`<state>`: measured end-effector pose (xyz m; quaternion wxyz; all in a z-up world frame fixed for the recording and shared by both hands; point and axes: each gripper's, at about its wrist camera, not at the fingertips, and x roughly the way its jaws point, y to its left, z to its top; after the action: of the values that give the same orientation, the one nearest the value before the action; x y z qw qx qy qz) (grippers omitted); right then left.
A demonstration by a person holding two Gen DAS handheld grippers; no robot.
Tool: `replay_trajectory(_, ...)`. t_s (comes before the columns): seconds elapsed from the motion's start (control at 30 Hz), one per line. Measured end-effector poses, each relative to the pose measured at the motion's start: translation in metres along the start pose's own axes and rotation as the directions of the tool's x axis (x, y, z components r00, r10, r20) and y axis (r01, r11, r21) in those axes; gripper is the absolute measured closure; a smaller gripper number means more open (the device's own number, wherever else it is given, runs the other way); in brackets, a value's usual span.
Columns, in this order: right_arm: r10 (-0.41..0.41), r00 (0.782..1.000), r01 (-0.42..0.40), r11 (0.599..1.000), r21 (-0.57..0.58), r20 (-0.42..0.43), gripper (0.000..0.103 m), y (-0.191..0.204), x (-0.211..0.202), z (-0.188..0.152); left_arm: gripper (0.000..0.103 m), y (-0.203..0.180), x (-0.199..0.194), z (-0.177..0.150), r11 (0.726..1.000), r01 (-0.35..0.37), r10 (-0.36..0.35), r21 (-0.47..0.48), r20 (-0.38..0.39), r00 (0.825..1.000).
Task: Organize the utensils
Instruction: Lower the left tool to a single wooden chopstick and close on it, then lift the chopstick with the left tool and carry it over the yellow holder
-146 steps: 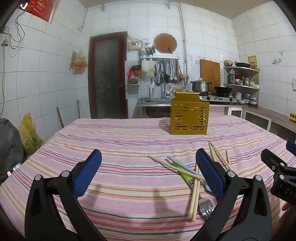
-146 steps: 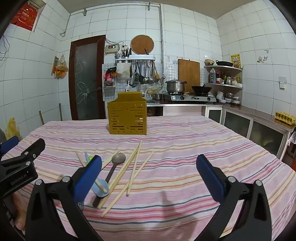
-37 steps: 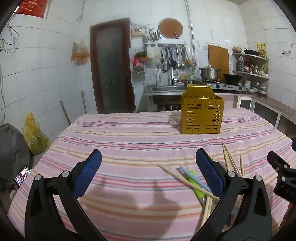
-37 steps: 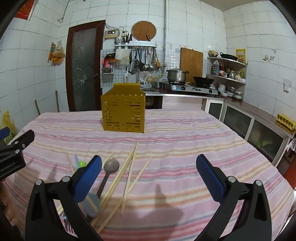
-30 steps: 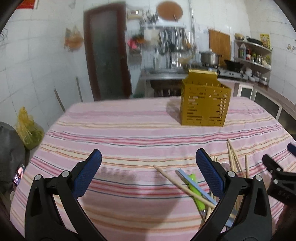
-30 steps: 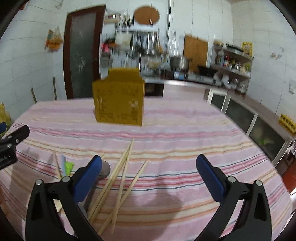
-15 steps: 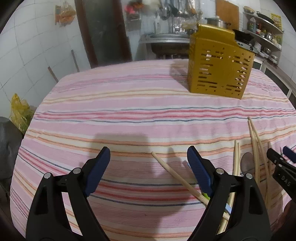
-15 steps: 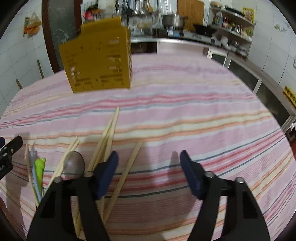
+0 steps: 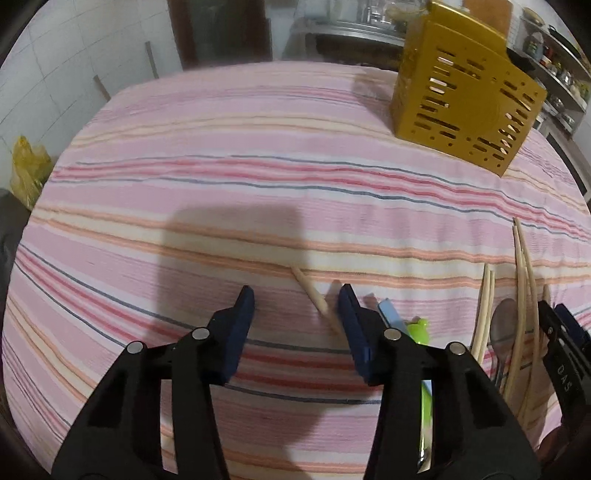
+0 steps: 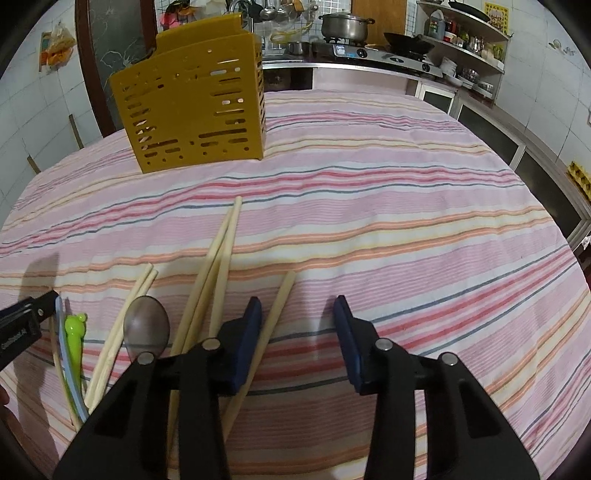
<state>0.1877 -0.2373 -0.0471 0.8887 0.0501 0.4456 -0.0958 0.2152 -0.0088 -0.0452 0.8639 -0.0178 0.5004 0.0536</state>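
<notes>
A yellow slotted utensil holder [image 9: 461, 107] [image 10: 195, 107] stands upright at the far side of the striped table. Wooden chopsticks [image 10: 221, 251], a dark spoon [image 10: 146, 325], and green [image 10: 74, 328] and blue-handled utensils [image 9: 388, 314] lie loose on the cloth. My left gripper [image 9: 295, 314] points down at the cloth, jaws closing, with the tip of a single chopstick [image 9: 314, 299] between them near the right finger. My right gripper [image 10: 297, 317] is also closing, with another chopstick [image 10: 280, 299] running beside its left finger. Neither pair of pads presses on anything.
The pink striped cloth [image 10: 406, 221] covers a round table whose edge drops off at the right. A stove with a pot [image 10: 343, 22] and shelves stand behind. In the left wrist view a yellow bag [image 9: 26, 173] sits on the floor at the left.
Both grippers have come down and tilted toward the table, closer to the loose utensils. Both pairs of jaws have narrowed from wide open to about half.
</notes>
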Motion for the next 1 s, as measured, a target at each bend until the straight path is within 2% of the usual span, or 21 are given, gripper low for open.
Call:
replay_trajectory(0.17, 0.011, 1.000, -0.011, 1.000, 0.018, -0.015, 0.073, 0.002, 0.001, 0.004, 0.064, -0.008, 0.003, 0.002, 1.000, -0.026, 0.026, 0.006, 0.005, 1.000)
replay_trajectory(0.33, 0.018, 1.000, -0.018, 0.999, 0.027, -0.019, 0.080, 0.003, 0.005, 0.007, 0.073, -0.010, 0.008, 0.008, 1.000, -0.018, 0.018, 0.019, 0.002, 1.000)
replay_trajectory(0.43, 0.030, 0.999, -0.029, 0.999, 0.038, -0.026, 0.088, 0.003, 0.008, 0.012, 0.079, -0.014, 0.009, 0.010, 0.999, -0.019, 0.019, 0.033, 0.005, 1.000)
replay_trajectory(0.57, 0.058, 0.998, -0.056, 0.996, 0.063, -0.026, 0.094, 0.001, 0.011, 0.018, 0.098, -0.016, 0.010, 0.014, 0.999, -0.003, 0.003, 0.040, -0.002, 1.000)
replay_trajectory(0.6, 0.060, 0.998, -0.059, 0.996, 0.066, -0.024, 0.094, 0.001, 0.011, 0.019, 0.100, -0.016, 0.010, 0.016, 0.999, 0.005, -0.005, 0.035, -0.007, 1.000)
replay_trajectory(0.87, 0.089, 0.996, -0.089, 0.995, 0.053, 0.009, 0.095, 0.005, 0.003, 0.022, 0.100, -0.012, 0.009, 0.020, 0.999, 0.045, -0.045, 0.020, 0.000, 0.999)
replay_trajectory(1.0, 0.098, 0.994, -0.100, 0.994, 0.036, 0.052, 0.097, 0.009, -0.007, 0.028, 0.100, -0.007, -0.006, 0.023, 0.998, 0.054, -0.055, 0.017, 0.059, 0.997)
